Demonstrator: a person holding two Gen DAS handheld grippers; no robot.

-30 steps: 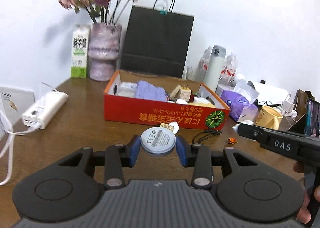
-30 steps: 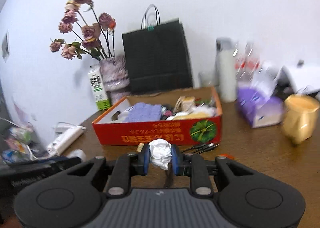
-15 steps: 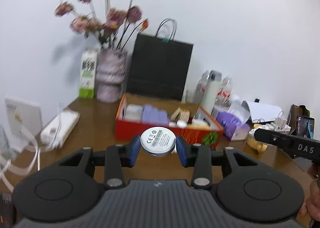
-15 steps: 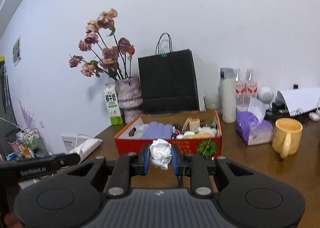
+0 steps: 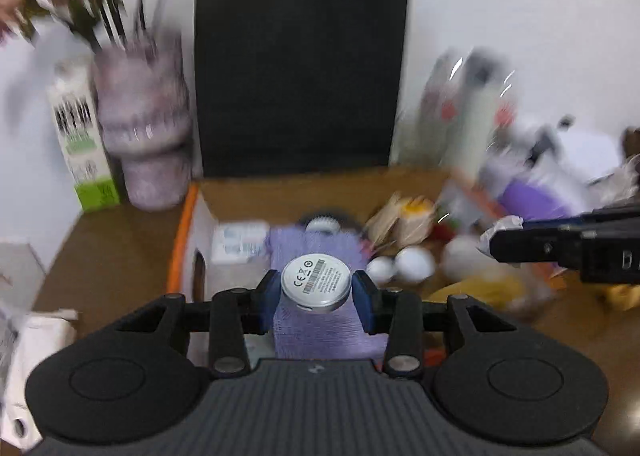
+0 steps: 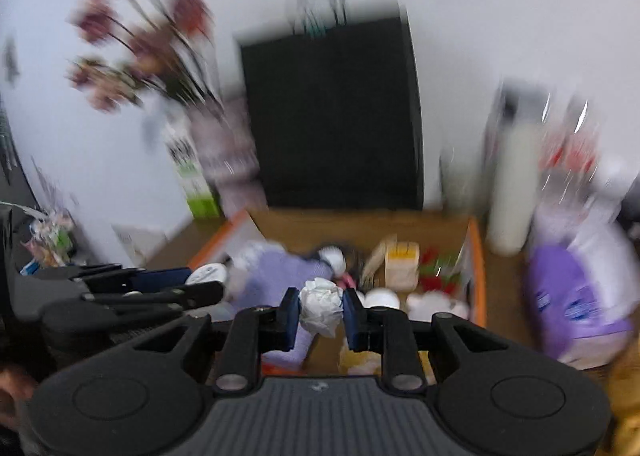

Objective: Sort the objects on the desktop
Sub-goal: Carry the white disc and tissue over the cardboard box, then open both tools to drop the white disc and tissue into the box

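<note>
Both grippers hang over the open orange box (image 5: 182,232), and much of the desk behind is smeared by blur. The left gripper (image 5: 316,290) has its blue pads pressed to either side of a round white disc (image 5: 316,282), label face up with a barcode showing; the disc sits above a purple cloth (image 5: 320,320) lying in the box. In that view the right gripper (image 5: 496,246) reaches in from three o'clock, a scrap of white showing at its tip. From the right wrist camera, the right gripper (image 6: 320,312) is closed around a crumpled ball of white paper (image 6: 321,306), held between its fingers over the box interior, with the purple cloth (image 6: 272,272) at about ten o'clock from it and two white balls (image 6: 382,298) at about two o'clock. The left gripper (image 6: 216,286) comes in from nine o'clock there, the disc (image 6: 208,274) at its end. Behind the box, at twelve o'clock, stands a black paper bag (image 5: 300,68); a vase of dried flowers (image 5: 144,136) and a milk carton (image 5: 80,136) stand toward ten o'clock, and a purple tissue pack (image 6: 572,296) lies at three o'clock beside the box.
</note>
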